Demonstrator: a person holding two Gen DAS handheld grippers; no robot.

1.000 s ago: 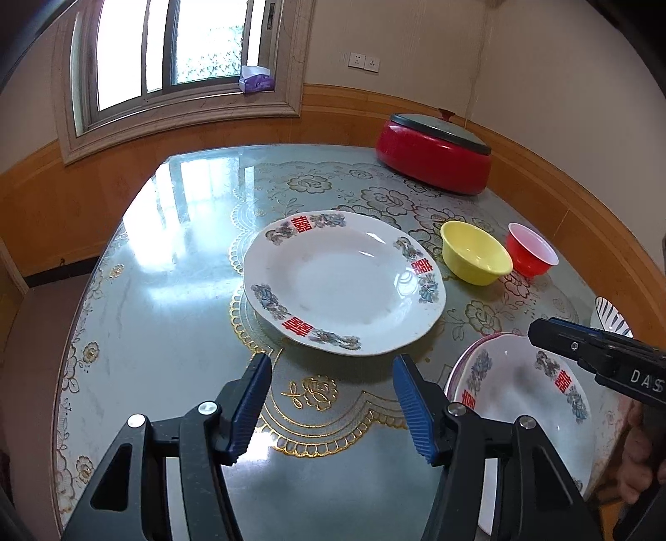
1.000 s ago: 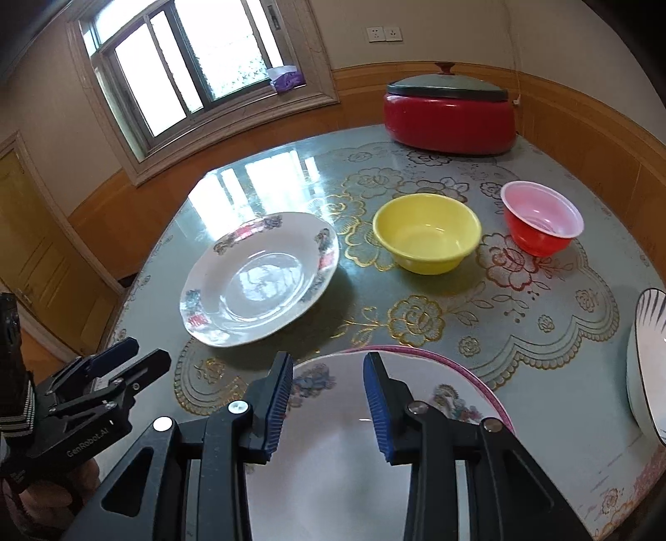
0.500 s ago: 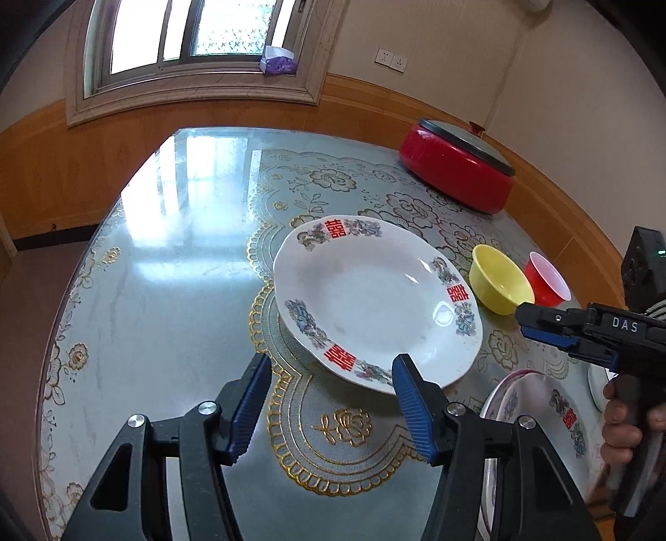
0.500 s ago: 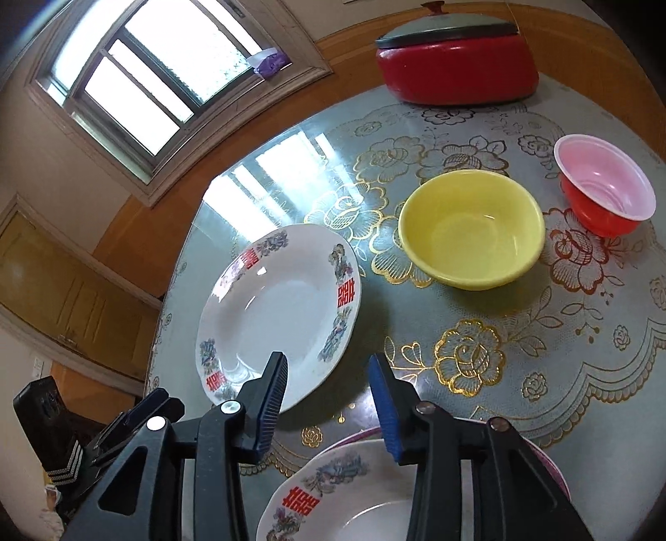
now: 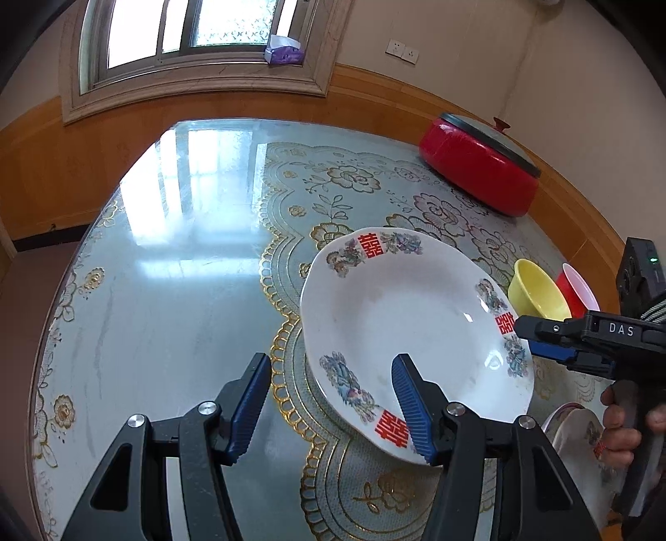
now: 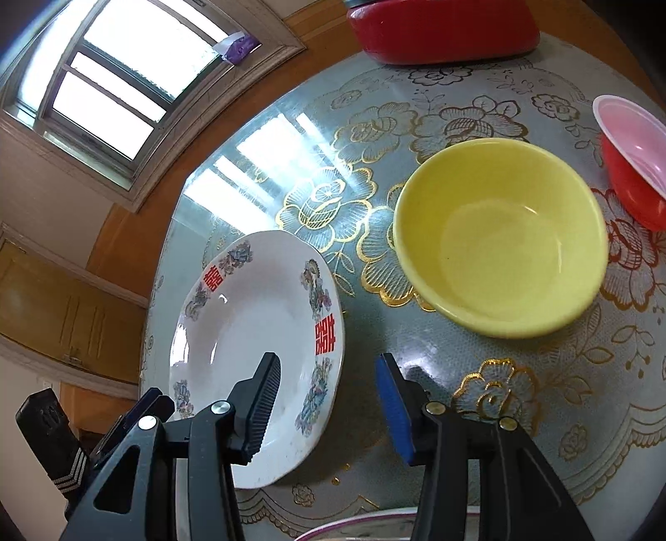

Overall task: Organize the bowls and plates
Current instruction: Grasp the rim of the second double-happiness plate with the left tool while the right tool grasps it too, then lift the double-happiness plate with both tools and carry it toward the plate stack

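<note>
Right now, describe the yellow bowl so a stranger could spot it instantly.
Start at the big red lidded pot at the table's far edge. In front of it sit two small bowls side by side. The yellow bowl is plain, wider than the red bowl beside it.

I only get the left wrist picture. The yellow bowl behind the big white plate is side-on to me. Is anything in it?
Observer: No. The right wrist view looks down into the yellow bowl, and it is empty.
Operator: And the other gripper at my right edge, has it got hold of the plate?
Observer: No. The right gripper has its jaws opening. One finger hangs over the white plate, the other over the table. The plate's rim shows in the gap and neither pad presses on it.
</note>
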